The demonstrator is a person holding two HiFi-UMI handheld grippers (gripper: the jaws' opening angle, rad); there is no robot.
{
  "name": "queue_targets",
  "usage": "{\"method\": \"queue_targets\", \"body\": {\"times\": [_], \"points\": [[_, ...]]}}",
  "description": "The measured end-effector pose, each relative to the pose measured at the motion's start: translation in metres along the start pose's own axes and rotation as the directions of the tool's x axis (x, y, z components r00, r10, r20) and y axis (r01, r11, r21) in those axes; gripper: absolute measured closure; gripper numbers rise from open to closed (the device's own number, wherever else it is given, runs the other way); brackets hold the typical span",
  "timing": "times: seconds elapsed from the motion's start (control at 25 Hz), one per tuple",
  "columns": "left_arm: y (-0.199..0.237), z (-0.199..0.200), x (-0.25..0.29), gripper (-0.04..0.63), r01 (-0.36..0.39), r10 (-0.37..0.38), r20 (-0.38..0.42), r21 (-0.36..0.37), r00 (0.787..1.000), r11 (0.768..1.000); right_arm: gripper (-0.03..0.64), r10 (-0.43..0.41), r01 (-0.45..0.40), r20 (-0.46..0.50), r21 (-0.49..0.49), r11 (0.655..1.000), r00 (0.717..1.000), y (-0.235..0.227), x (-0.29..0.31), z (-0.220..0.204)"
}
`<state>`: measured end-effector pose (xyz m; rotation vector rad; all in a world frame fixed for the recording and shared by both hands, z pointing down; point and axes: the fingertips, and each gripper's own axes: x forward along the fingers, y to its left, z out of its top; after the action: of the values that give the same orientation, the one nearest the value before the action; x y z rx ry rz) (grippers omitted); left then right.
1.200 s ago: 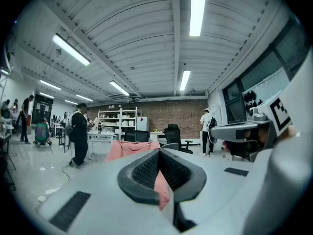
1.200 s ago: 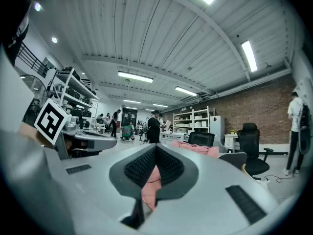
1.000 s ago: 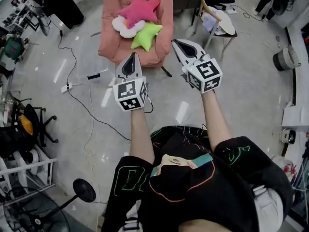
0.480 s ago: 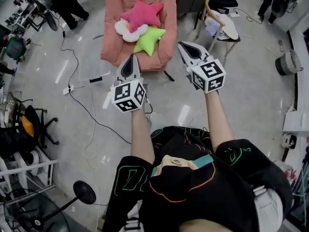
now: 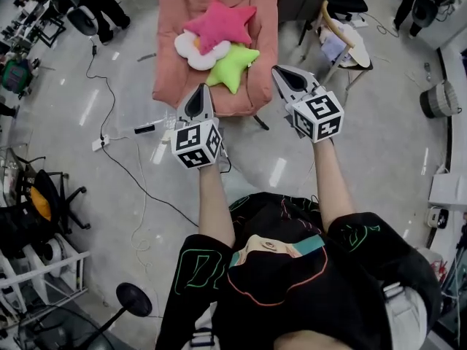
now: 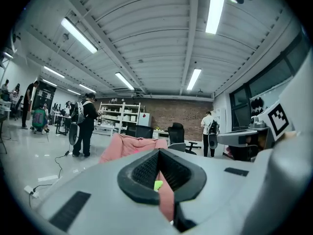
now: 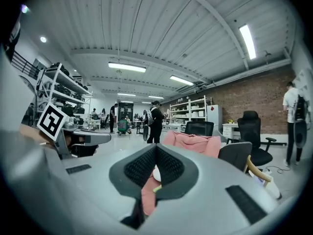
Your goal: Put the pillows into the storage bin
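Three pillows lie on a pink armchair ahead of me: a pink star, a white flower and a green star. My left gripper is held out over the floor just short of the chair's front edge, jaws shut and empty. My right gripper hovers beside the chair's right side, also shut with nothing in it. In the left gripper view the shut left gripper points at the armchair. In the right gripper view the right gripper points at the armchair.
A grey chair and a wooden chair stand right of the armchair. Cables and a power strip lie on the floor at left. A round grey basket sits far right. A person stands nearby.
I have come closer to the armchair; both grippers have advanced toward it and the pillows sit nearer their tips. The jaws stayed shut.
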<state>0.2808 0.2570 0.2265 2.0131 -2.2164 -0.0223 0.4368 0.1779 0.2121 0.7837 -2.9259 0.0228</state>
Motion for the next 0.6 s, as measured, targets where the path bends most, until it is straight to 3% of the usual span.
{"method": "queue_targets", "body": {"times": [0.28,0.6], "points": [[0.071,-0.031,0.092,0.598,0.038,-0.043,-0.108,-0.05,0.993,0.998,0.624,-0.013,0.02,-0.089,0.079,0.997,0.996,-0.018,0.113,-0.034],[0.158,-0.06,0.213,0.598,0.084,-0.103,-0.223,-0.097,0.969,0.992,0.624,-0.052,0.08,-0.202,0.132,0.988,0.978,-0.052,0.258,-0.065]]}}
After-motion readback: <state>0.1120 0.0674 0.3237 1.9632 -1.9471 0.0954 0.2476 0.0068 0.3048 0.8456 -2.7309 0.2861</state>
